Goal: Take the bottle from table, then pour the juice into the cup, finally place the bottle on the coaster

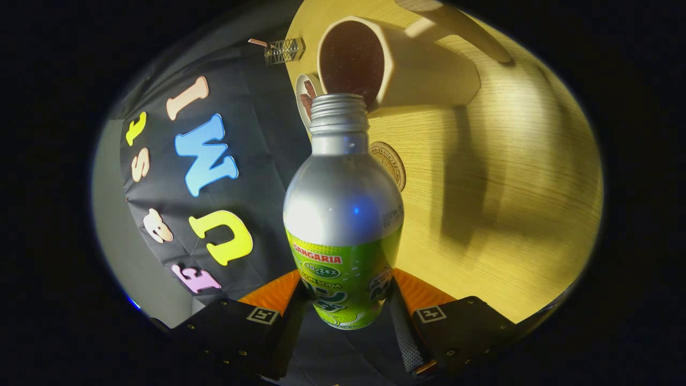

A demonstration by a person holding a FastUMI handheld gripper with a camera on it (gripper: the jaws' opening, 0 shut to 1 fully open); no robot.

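A silver bottle (343,203) with a green label is held between the fingers of my gripper (344,300), both pressing on its lower body. The whole view is rolled sideways, so the bottle is tipped over. Its open threaded mouth sits right at the rim of a cream cup (396,67) with a dark inside. The cup stands on the wooden table (509,187). A round brown coaster (389,163) lies on the table just behind the bottle's neck, partly hidden by it.
A small round white dish (305,94) with something brown lies by the cup at the table's edge. A little wire object (284,50) sits beyond it. The black cloth wall hangs past the table's edge.
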